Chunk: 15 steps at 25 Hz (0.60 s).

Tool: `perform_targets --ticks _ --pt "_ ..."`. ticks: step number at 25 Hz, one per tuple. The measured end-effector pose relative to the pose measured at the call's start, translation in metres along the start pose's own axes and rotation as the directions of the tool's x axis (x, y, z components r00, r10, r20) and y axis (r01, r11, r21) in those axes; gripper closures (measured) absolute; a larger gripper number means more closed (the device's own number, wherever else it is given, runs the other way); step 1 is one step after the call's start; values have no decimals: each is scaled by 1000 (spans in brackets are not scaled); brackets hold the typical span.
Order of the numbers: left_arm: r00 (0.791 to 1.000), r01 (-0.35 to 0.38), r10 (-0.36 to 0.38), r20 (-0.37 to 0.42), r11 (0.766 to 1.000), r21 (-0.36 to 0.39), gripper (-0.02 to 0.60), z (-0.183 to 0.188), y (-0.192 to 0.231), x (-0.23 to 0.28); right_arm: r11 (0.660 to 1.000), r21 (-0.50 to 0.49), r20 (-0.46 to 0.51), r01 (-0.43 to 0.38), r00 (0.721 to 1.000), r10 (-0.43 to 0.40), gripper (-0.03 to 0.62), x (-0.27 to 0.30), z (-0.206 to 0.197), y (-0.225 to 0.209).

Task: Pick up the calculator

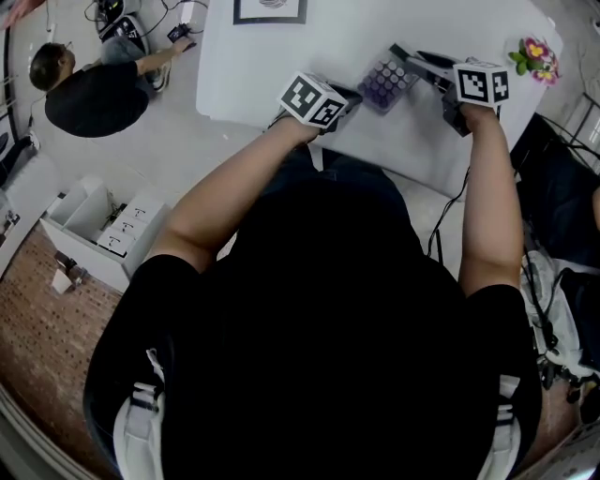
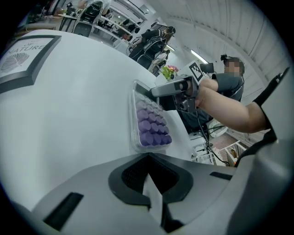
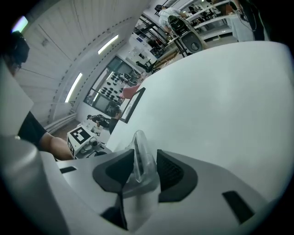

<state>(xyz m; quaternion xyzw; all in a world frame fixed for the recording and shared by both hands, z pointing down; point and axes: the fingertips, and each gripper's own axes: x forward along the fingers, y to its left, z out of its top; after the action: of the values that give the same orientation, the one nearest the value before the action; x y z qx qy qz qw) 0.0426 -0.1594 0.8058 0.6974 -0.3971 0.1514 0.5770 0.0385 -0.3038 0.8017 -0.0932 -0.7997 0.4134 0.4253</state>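
Observation:
The calculator [image 1: 384, 82], with purple keys under a clear cover, lies on the white table [image 1: 281, 66]. My right gripper [image 1: 405, 58] reaches it from the right, and its jaws grip the far clear edge [image 3: 140, 153], with a pad on each side. In the left gripper view the calculator [image 2: 150, 124] lies just ahead, with the right gripper [image 2: 156, 91] clamped on its far end. My left gripper [image 1: 349, 96] hovers at the calculator's near left corner, shut and empty. Its tips [image 2: 147, 158] stop short of the case.
A framed picture [image 1: 270, 9] lies at the table's far edge. A small flower pot [image 1: 534, 58] stands at the right corner. On the floor to the left a person [image 1: 89, 89] sits, and a white shelf unit [image 1: 103, 225] stands nearer.

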Motion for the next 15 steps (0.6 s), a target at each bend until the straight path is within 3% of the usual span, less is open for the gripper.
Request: perform_targets --ticks 5,15 --pt "1000 8 -8 -11 1000 9 563 2 0 0 995 49 -70 -86 994 90 428 5 -8 12" --pt "1000 16 -16 -17 1000 7 563 0 -5 -1 976 55 59 -212 976 209 480 3 9 29"
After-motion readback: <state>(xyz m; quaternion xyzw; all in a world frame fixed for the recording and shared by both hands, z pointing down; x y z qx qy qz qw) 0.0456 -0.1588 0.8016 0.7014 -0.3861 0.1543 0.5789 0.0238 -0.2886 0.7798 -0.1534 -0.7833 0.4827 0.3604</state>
